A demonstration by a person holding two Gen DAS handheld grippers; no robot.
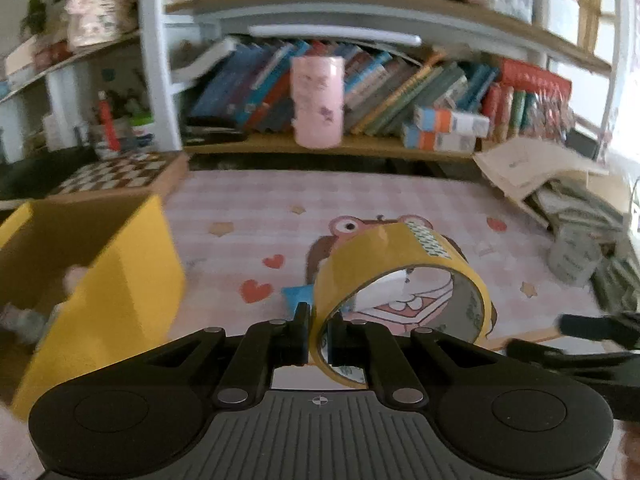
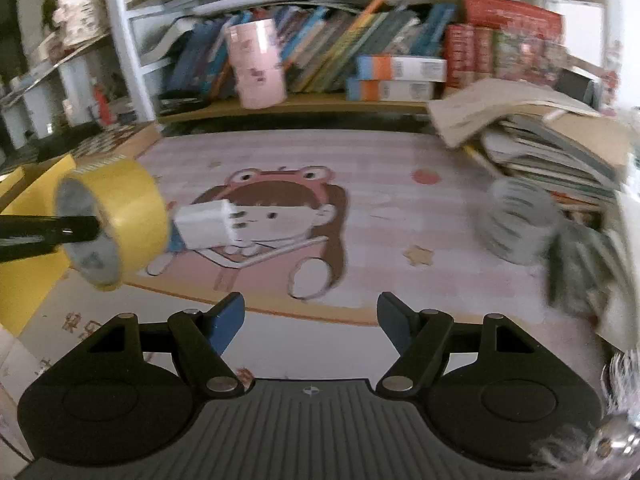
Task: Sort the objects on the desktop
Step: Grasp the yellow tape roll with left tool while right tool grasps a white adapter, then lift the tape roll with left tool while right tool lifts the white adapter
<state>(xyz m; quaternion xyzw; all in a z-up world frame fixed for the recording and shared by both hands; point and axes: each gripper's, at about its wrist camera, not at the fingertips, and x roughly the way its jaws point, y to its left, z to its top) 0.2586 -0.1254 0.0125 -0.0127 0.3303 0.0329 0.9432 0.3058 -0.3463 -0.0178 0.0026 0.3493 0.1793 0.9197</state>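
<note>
My left gripper [image 1: 318,328] is shut on the wall of a yellow tape roll [image 1: 384,256] and holds it up above the pink cartoon desk mat [image 1: 360,196]. The roll also shows in the right wrist view [image 2: 128,208], at the left, with the left gripper's black fingers [image 2: 52,230] on it. A yellow open box [image 1: 120,276] stands just left of the roll, with small items inside. My right gripper [image 2: 310,320] is open and empty, low over the mat's front edge. A small white block [image 2: 206,222] lies on the mat beside the roll.
A pink cylinder [image 1: 318,102] stands on the low shelf with leaning books [image 1: 400,92]. A chessboard box [image 1: 120,172] sits at the left. A pile of books and papers [image 2: 540,140] and a grey cup [image 2: 516,220] crowd the right side of the mat.
</note>
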